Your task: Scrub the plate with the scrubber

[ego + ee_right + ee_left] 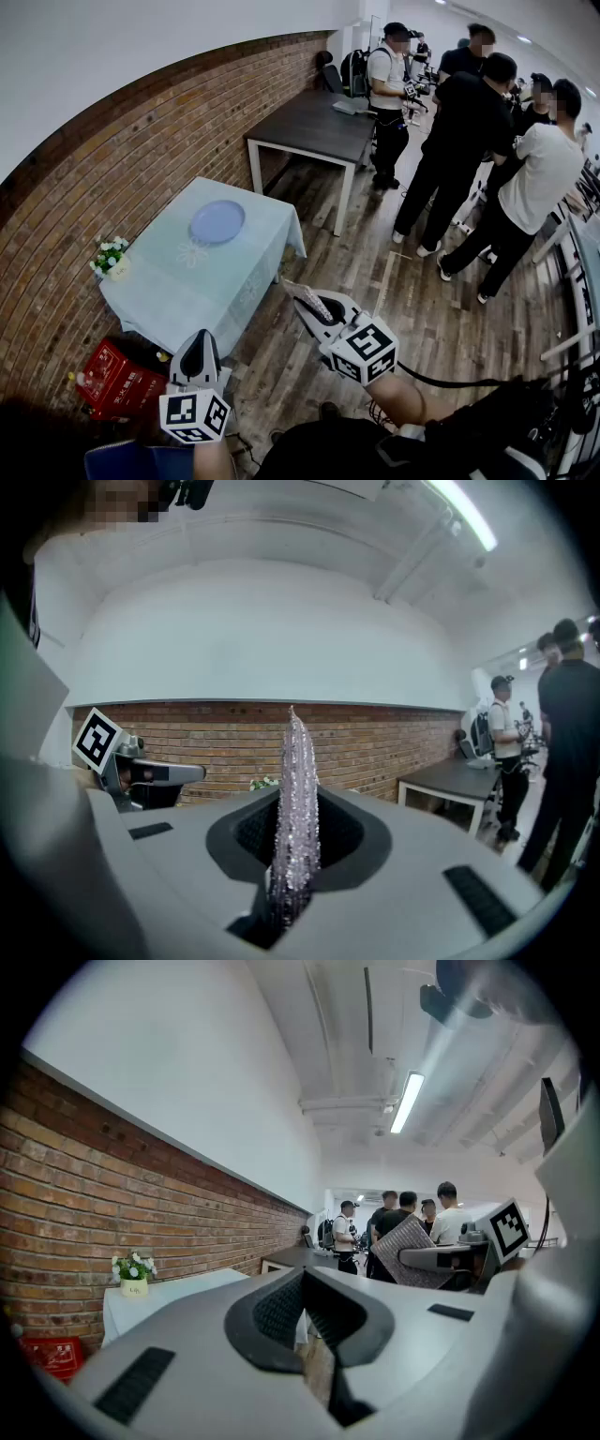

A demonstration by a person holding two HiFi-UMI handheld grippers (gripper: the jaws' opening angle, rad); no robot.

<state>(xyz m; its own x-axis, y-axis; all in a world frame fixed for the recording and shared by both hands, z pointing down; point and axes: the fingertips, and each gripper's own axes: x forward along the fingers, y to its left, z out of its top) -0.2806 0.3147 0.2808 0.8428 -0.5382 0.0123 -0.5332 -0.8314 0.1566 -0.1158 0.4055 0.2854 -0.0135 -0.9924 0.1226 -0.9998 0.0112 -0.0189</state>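
Note:
A round blue plate (217, 222) lies on the small table with a pale blue cloth (164, 291) by the brick wall. Both grippers are held well short of it, over the wooden floor. My right gripper (306, 300) is shut on a flat silvery mesh scrubber (317, 305); in the right gripper view the scrubber (292, 817) stands edge-on between the jaws. My left gripper (199, 351) is shut with nothing in it, its jaws (305, 1321) nearly touching. The left gripper view also catches the scrubber (410, 1250) in the right gripper. The plate is not seen in either gripper view.
A small pot of white flowers (110, 256) stands at the table's left corner. A red crate (117, 378) sits on the floor under it. A dark table (314, 122) stands farther back, and several people (487, 141) stand to the right.

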